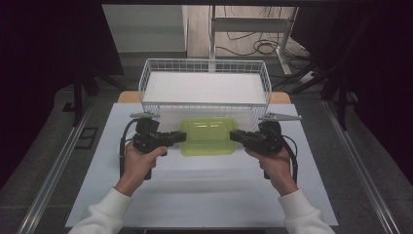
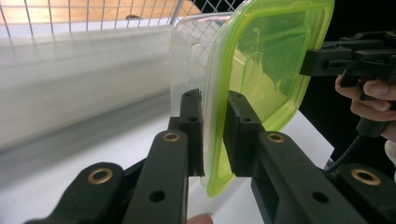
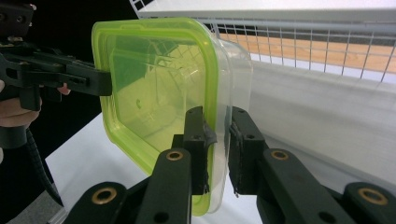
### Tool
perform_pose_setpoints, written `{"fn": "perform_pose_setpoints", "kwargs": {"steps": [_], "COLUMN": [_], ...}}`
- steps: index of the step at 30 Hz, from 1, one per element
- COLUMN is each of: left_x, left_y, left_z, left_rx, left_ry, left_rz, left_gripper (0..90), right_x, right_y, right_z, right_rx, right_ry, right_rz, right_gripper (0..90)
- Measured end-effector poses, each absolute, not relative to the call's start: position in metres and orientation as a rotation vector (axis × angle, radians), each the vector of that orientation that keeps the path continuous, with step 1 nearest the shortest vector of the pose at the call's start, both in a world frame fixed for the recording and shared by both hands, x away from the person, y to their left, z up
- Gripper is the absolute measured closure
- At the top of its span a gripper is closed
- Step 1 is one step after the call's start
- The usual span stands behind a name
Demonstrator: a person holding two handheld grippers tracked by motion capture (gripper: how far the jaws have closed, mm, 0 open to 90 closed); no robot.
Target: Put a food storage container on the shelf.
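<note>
Both grippers, left [image 1: 181, 137] and right [image 1: 234, 136], clamp the green-lidded container [image 1: 208, 136] between them.

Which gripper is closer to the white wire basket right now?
Neither, by these views. The left gripper clamps the left edge of the green-lidded container, the right gripper its right edge, and both sit level just in front of the wire basket.

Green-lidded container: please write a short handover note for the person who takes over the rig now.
Left gripper: jaws shut on the left rim of the green-lidded container.
Right gripper: jaws shut on its right rim.
The container is held level between both, in front of the white wire basket, above the white table.
Done: container gripped from both sides.
Left: probably set it in the basket, then release.
</note>
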State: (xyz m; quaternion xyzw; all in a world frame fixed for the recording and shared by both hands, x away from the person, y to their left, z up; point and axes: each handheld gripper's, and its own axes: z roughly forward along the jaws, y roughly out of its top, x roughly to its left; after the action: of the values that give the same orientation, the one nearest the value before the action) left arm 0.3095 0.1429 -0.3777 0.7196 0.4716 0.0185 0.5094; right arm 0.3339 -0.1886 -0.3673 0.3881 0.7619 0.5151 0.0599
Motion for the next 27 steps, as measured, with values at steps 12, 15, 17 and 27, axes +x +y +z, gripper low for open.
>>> {"fn": "perform_pose_setpoints", "kwargs": {"steps": [12, 15, 17, 27], "left_x": [0.321, 0.325, 0.328, 0.34], "left_y": [0.15, 0.152, 0.153, 0.155], "left_z": [-0.354, -0.348, -0.345, -0.327], "left_rx": [1.719, 1.714, 1.712, 1.718], "left_ry": [1.107, 1.1, 1.097, 1.073], "left_rz": [0.095, 0.096, 0.096, 0.145], "left_gripper": [79.1, 79.2, 79.2, 79.3], "right_x": [0.346, 0.349, 0.351, 0.363], "right_y": [-0.182, -0.18, -0.18, -0.177], "right_z": [-0.345, -0.339, -0.336, -0.322], "right_rx": [1.137, 1.133, 1.133, 1.114], "right_ry": [2.285, 2.278, 2.267, 2.238], "right_rz": [1.584, 1.585, 1.6, 1.615], "right_gripper": [78.2, 78.2, 78.1, 78.2]}}
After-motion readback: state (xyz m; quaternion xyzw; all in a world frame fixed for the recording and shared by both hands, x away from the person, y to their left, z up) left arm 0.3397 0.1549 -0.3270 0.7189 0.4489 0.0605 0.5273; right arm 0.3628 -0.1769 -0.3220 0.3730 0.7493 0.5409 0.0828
